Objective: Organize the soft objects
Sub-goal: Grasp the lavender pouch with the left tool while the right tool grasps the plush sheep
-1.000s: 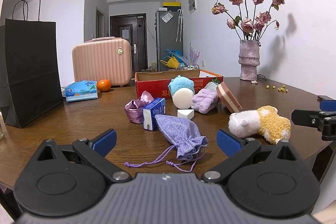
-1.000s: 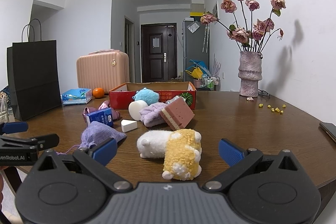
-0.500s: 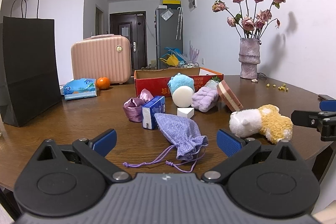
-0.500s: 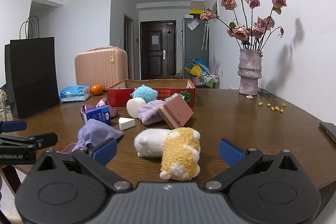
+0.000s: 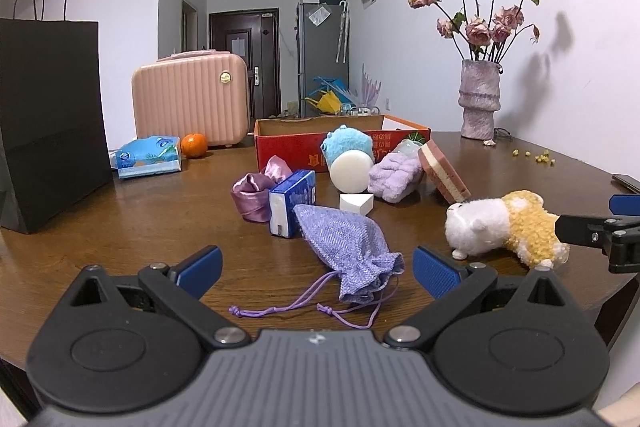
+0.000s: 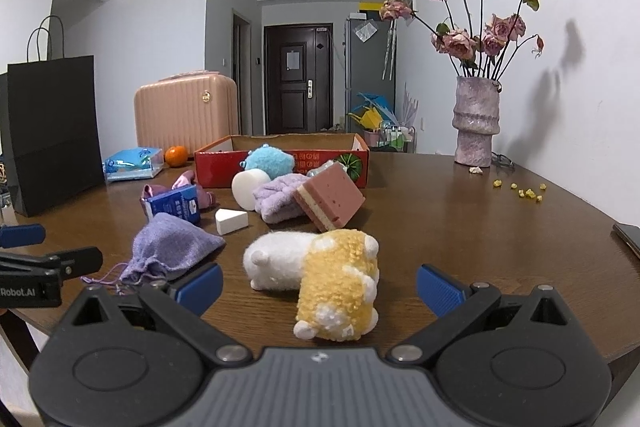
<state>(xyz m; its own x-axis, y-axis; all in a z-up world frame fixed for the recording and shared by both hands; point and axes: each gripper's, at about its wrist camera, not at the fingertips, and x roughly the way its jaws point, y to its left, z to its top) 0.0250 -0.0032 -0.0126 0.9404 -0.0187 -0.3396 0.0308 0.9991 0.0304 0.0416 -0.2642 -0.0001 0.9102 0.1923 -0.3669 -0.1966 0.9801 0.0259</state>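
While both claws hover low over the near edge of the round wooden bench [image 5: 132, 223], let's count what's out there: one lilac woven drawstring pouch [image 5: 346, 247], one fluffy white-and-yellow plush animal [image 6: 320, 273], one fuzzy blue plush [image 5: 346, 147], one folded lavender fleece cloth [image 5: 394, 179], one shiny purple satin pouch [image 5: 254, 193], one pink-and-cream layered sponge block [image 6: 330, 201], one white round puff [image 5: 350, 171] and one small white wedge sponge [image 5: 356, 203]. Left claw [image 5: 316, 267], wide open, gripping nothing, lined up with the drawstring pouch, whose cords trail towards it. Right claw [image 6: 318, 283], spread just as wide and empty, and the plush animal lies on its side right between the blue pads [image 6: 200, 285]. One small blue carton [image 5: 290, 203] stands upright, touching the back of the drawstring pouch and just beside the satin one. Behind the cluster sits one shallow red cardboard box [image 5: 296, 149], open-topped, the blue plush leaning at its front wall. Off left, one tall black paper bag [image 5: 52, 123], one ribbed pink hard-shell case [image 5: 192, 99], one blue tissue pack [image 5: 146, 157], one orange [image 5: 194, 145]. Far right, one rough mauve vase [image 6: 476, 121] of dried roses, with yellow crumbs [image 6: 520, 189] scattered nearby.
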